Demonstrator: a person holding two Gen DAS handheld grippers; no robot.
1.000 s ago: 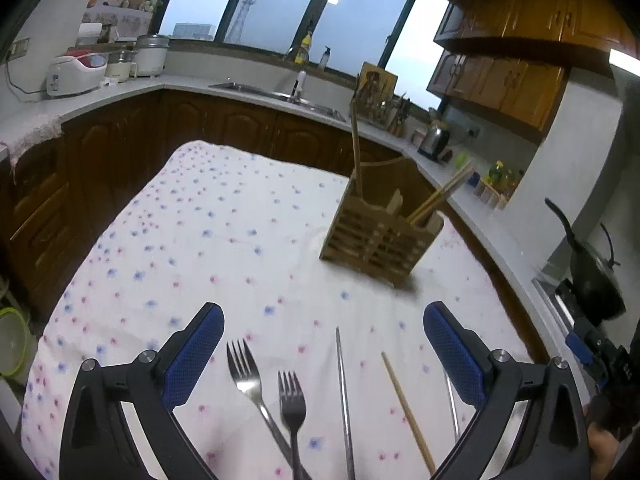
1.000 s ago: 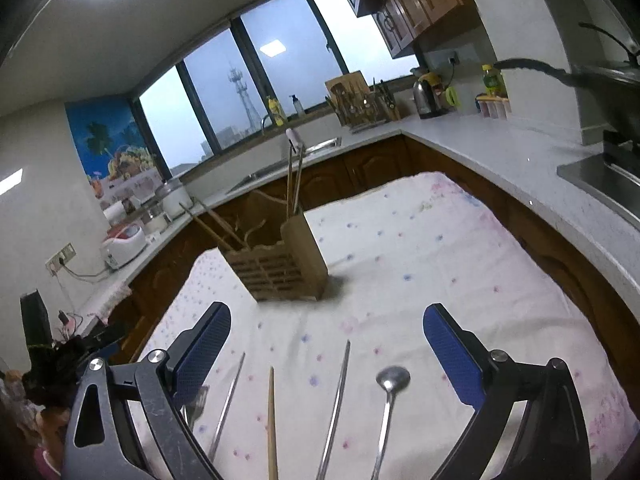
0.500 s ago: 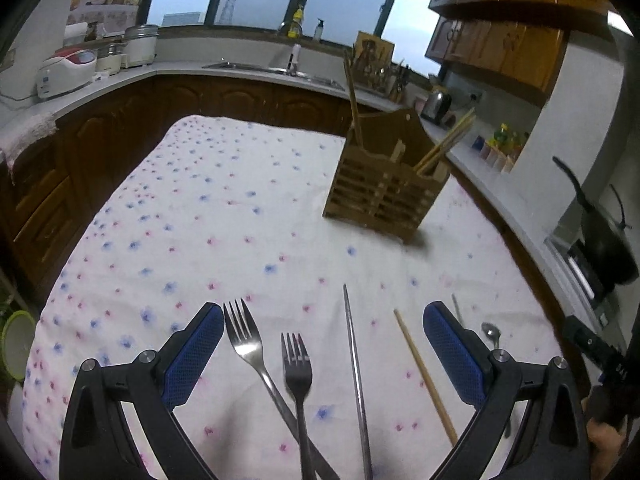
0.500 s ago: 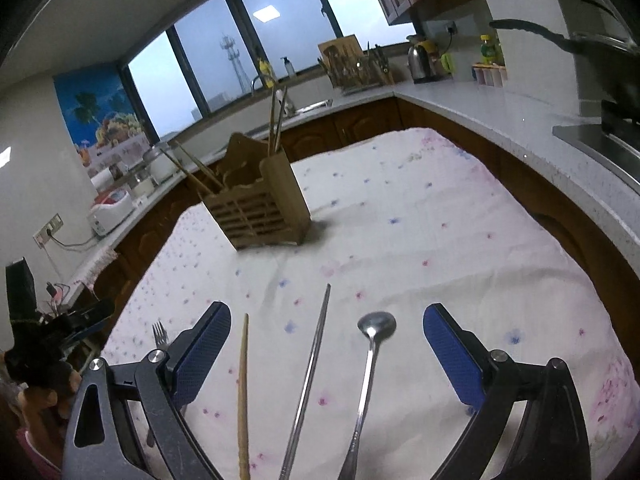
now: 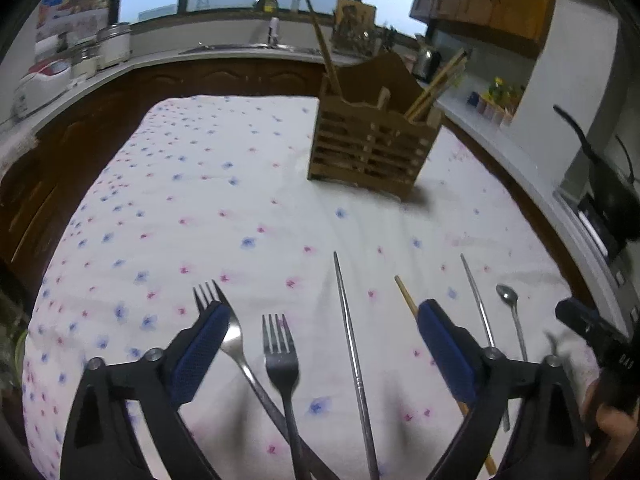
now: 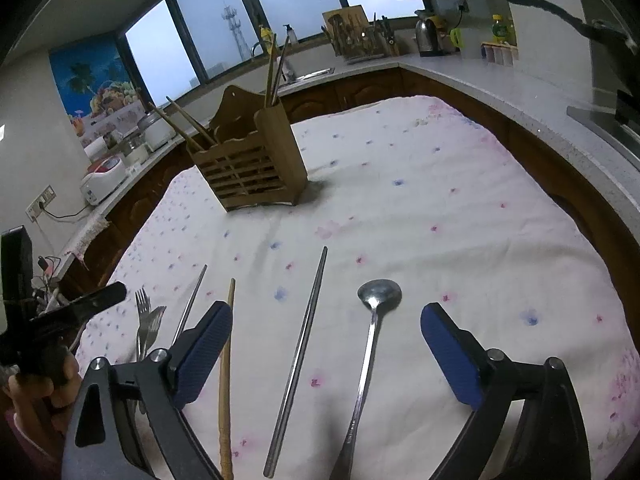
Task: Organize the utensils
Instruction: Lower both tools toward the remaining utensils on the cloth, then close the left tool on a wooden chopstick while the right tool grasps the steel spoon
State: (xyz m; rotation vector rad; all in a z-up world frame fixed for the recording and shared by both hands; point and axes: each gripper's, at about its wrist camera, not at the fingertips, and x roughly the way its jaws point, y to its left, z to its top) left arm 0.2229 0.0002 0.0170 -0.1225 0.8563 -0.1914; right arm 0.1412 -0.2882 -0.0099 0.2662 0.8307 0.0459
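A slatted wooden utensil holder (image 5: pixel 372 148) stands on the flowered cloth, with chopsticks in it; it also shows in the right wrist view (image 6: pixel 252 164). Two forks (image 5: pixel 280 356) lie crossed between my left gripper's (image 5: pixel 324 344) open fingers, beside a metal chopstick (image 5: pixel 352 344) and a wooden chopstick (image 5: pixel 406 300). My right gripper (image 6: pixel 326 344) is open and empty, low over a metal chopstick (image 6: pixel 304 336) and a spoon (image 6: pixel 370 332). A wooden chopstick (image 6: pixel 227 360) lies by its left finger. The forks (image 6: pixel 146 320) lie further left.
The cloth-covered table (image 5: pixel 224 184) is ringed by dark cabinets and a light countertop (image 6: pixel 480 76). A sink (image 5: pixel 248 46), rice cookers (image 5: pixel 114 42) and a kettle (image 6: pixel 428 36) stand on the counter. A black pan (image 5: pixel 612 184) sits at the right.
Both grippers have dropped lower and moved forward over the utensils, which now lie between their fingers. The holder looks closer. Both stay open.
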